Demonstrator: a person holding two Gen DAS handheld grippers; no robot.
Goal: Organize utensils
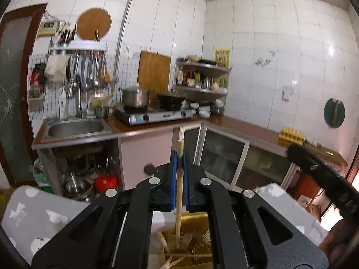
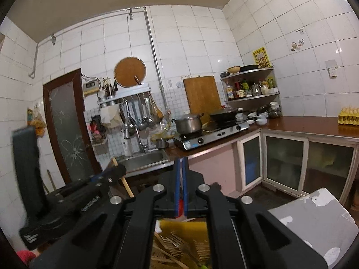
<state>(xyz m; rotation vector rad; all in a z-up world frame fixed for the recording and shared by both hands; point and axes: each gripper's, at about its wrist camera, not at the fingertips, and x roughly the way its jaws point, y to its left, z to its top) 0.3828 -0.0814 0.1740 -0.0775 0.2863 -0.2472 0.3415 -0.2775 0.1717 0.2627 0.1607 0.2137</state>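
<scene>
With both held above a yellow tray (image 1: 197, 220) of wooden utensils, left gripper (image 1: 179, 157) is clamped on an upright wooden stick (image 1: 179, 192); right gripper (image 2: 182, 163) jaws are closed, something thin and red low between them, unclear. Farther back: sink (image 1: 76, 127), stove (image 1: 154, 115) on the worktop (image 1: 235, 123).

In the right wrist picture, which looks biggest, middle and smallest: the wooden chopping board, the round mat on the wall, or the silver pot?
1. Wooden chopping board
2. Round mat
3. Silver pot
</scene>
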